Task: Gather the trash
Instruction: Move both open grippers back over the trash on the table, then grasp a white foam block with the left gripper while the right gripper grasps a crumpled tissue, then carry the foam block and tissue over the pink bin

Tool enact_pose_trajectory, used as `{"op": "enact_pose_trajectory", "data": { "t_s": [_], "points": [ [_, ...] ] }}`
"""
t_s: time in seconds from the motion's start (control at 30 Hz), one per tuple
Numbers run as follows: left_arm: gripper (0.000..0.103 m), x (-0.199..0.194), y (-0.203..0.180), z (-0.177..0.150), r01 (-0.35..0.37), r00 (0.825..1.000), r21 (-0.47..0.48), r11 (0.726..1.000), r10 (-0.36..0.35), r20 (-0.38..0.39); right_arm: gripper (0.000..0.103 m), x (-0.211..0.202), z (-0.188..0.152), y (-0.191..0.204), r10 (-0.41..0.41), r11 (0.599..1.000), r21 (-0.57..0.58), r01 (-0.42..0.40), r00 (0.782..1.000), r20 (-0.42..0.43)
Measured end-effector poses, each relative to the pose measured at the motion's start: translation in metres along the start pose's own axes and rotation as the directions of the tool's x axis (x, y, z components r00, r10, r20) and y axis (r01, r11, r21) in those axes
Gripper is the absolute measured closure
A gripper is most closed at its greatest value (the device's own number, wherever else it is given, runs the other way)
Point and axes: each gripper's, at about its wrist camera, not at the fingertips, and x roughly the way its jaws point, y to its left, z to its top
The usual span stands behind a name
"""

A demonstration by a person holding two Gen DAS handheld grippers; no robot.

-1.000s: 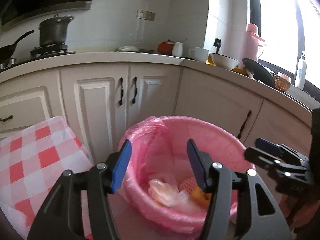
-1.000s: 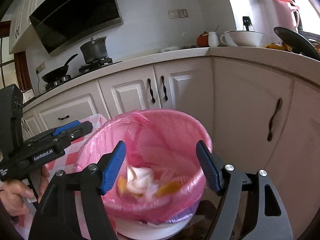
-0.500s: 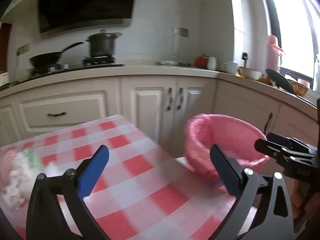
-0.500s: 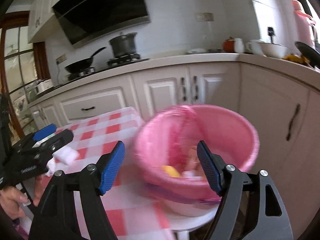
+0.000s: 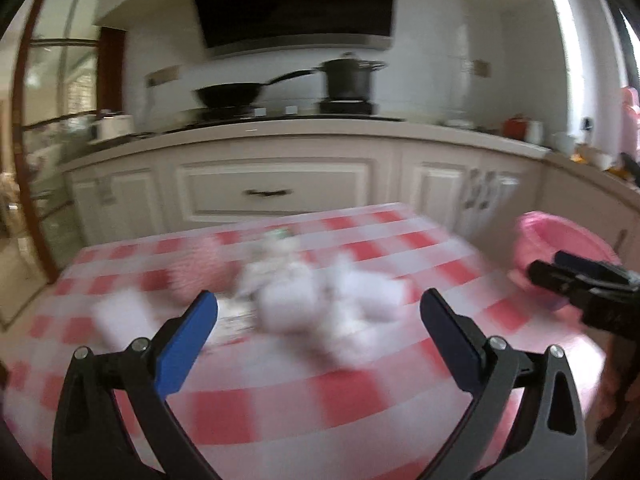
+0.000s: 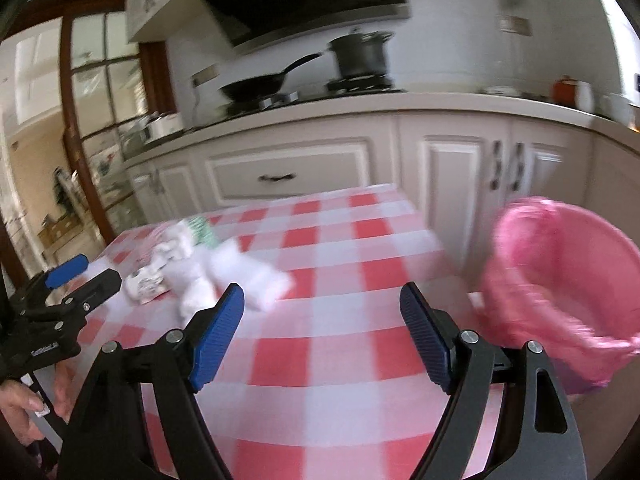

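Left tongs [image 5: 319,322] low in the near foreground, blue pads spread wide apart, nothing between them. Right tongs [image 6: 322,314] same story: jaws well apart, empty, over bare checks. Both hover above the red-and-white checked tablecloth on the table [image 6: 320,360].

Just ahead of the left tongs: the heap of crumpled white tissue and wrappers [image 5: 320,300], blurred, sitting mid-table. In the right view that heap [image 6: 200,268] lies off to the left, w/ a printed wrapper and a green-patterned scrap in it; details too smeared to sort. A pinkish lump sits at its far-left side in the left view, can't tell what.

Off the table's right edge, lower down: the round bin lined w/ a pink plastic bag [image 6: 560,280], mouth open, apart from the cloth.

Risks, as I judge it: the tissue is light and loose, so a shallow pinch probably lifts one scrap and scatters the rest. A pad dragging could bunch the cloth and push trash toward the edge. Carrying across the gap to the bin, a weak grip drops pieces on the floor.

Room: plenty of open cloth near both tongs and right of the heap. Table's far edge runs close to the white cabinet fronts [image 5: 276,196]; beyond, stove w/ black pan and pot.
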Motion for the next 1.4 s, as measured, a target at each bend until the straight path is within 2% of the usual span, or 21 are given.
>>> {"op": "enact_pose_trajectory", "data": {
  "t_s": [0.17, 0.33, 0.57, 0.93, 1.03, 1.13, 1.17, 1.2, 1.27, 1.4],
  "points": [
    [0.005, -0.003, 0.057, -0.012, -0.129, 0.991, -0.03, 0.991, 0.129, -0.025, 0.027, 0.025, -0.003, 0.036, 0.064, 0.998, -0.026, -0.065, 0.997, -0.047],
    [0.005, -0.002, 0.11, -0.016, -0.236, 0.971, -0.09, 0.967, 0.231, -0.069, 0.027, 0.057, -0.005, 0.068, 0.107, 0.992, -0.056, -0.114, 0.988, -0.114],
    [0.005, 0.014, 0.147, -0.022, -0.293, 0.95, -0.091, 0.952, 0.279, -0.142, 0.027, 0.098, -0.009, 0.095, 0.129, 0.987, -0.068, -0.145, 0.971, -0.203],
    [0.007, 0.054, 0.157, -0.021, -0.274, 0.945, -0.104, 0.956, 0.249, -0.211, 0.027, 0.147, -0.008, 0.119, 0.136, 0.98, -0.092, -0.174, 0.938, -0.32],
    [0.017, 0.068, 0.157, -0.021, -0.259, 0.945, -0.096, 0.961, 0.232, -0.231, 0.029, 0.156, -0.011, 0.124, 0.125, 0.981, -0.099, -0.168, 0.93, -0.347],
    [0.043, 0.076, 0.156, -0.023, -0.226, 0.949, -0.089, 0.97, 0.198, -0.245, 0.045, 0.159, -0.015, 0.128, 0.122, 0.978, -0.116, -0.173, 0.926, -0.356],
    [0.05, 0.076, 0.155, -0.024, -0.207, 0.953, -0.087, 0.975, 0.18, -0.243, 0.057, 0.159, -0.017, 0.129, 0.119, 0.977, -0.126, -0.174, 0.927, -0.357],
    [0.051, 0.074, 0.153, -0.024, -0.196, 0.957, -0.084, 0.977, 0.172, -0.232, 0.064, 0.158, -0.018, 0.13, 0.117, 0.974, -0.139, -0.176, 0.926, -0.359],
    [0.052, 0.065, 0.149, -0.023, -0.173, 0.968, -0.083, 0.982, 0.153, -0.199, 0.068, 0.15, -0.019, 0.128, 0.12, 0.974, -0.141, -0.176, 0.934, -0.337],
    [0.052, 0.044, 0.136, -0.021, -0.161, 0.979, -0.073, 0.984, 0.15, -0.141, 0.07, 0.129, -0.016, 0.121, 0.142, 0.976, -0.119, -0.183, 0.946, -0.291]
  ]
}}
